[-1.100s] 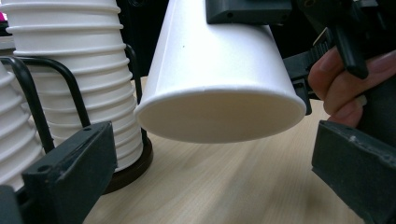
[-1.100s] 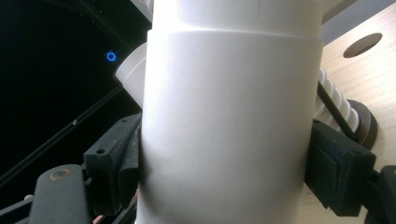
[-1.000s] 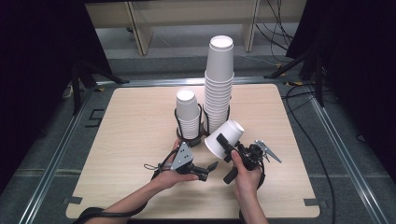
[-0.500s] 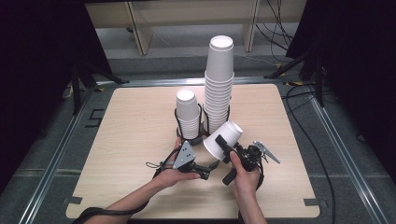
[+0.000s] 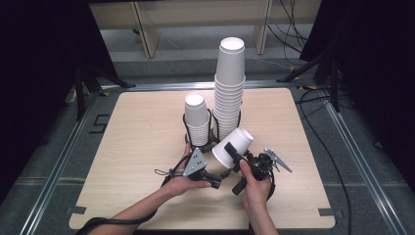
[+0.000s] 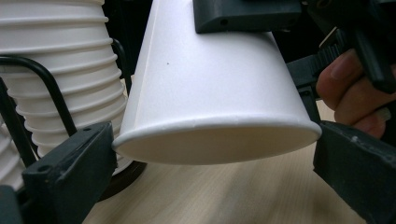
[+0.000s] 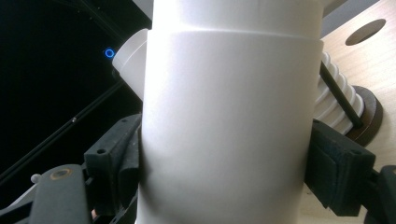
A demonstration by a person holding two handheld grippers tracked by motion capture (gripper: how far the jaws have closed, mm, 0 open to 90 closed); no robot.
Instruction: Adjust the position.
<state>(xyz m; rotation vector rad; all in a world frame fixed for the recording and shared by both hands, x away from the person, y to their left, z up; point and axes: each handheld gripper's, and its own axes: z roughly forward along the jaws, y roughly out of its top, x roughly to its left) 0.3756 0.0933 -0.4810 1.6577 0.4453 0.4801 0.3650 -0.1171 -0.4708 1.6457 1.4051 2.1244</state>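
Observation:
A single white paper cup (image 5: 237, 142) hangs tilted over the table's front middle, base up and to the right, mouth down and to the left. My right gripper (image 5: 235, 155) is shut on its side wall, and the cup (image 7: 224, 116) fills the gap between the right gripper's (image 7: 224, 172) two pads. My left gripper (image 5: 216, 166) is open at the cup's mouth. In the left gripper view the rim of the cup (image 6: 210, 93) sits between the left gripper's (image 6: 212, 158) wide-spread jaws, very close to both, and is not squashed.
Two stacks of white cups stand in black wire holders just behind the hands: a short stack (image 5: 196, 117) and a tall stack (image 5: 229, 88). The ribbed short stack (image 6: 60, 70) is right beside my left jaw. The wooden table (image 5: 137, 137) has a metal frame around it.

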